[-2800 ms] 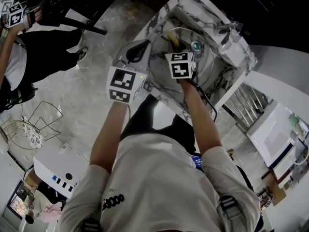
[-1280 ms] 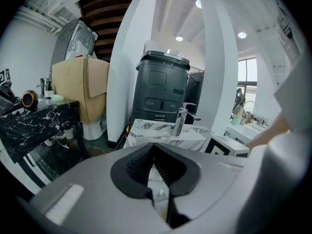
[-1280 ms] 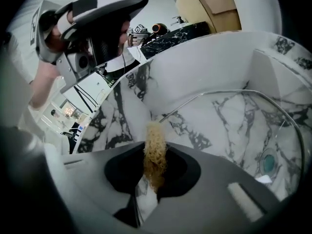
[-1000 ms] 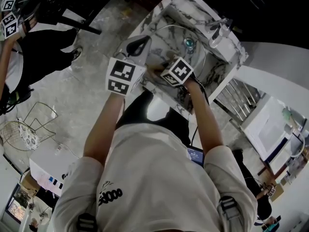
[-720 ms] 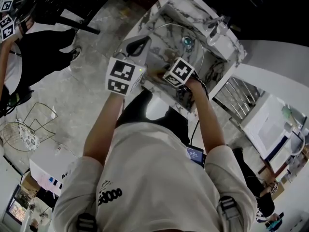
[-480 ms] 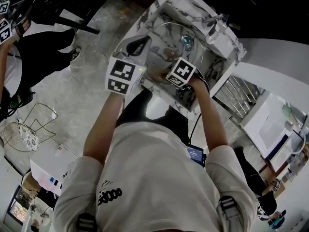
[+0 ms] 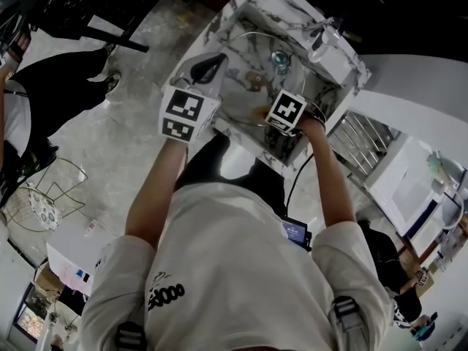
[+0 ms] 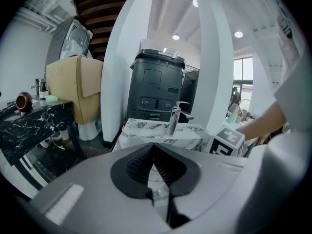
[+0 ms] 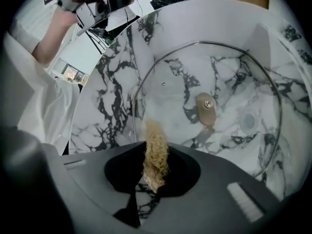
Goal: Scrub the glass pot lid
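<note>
The glass pot lid (image 9: 229,77) sits in the marbled sink (image 9: 112,82), a tan knob (image 9: 205,108) at its centre. The right gripper (image 9: 157,167) is pinched tight on a straw-coloured scrubber (image 9: 155,143), whose tip is at the lid's near rim. The left gripper (image 8: 153,155), jaws closed together on nothing, hangs over the sink's near-left edge, facing the faucet (image 8: 173,118).
</note>
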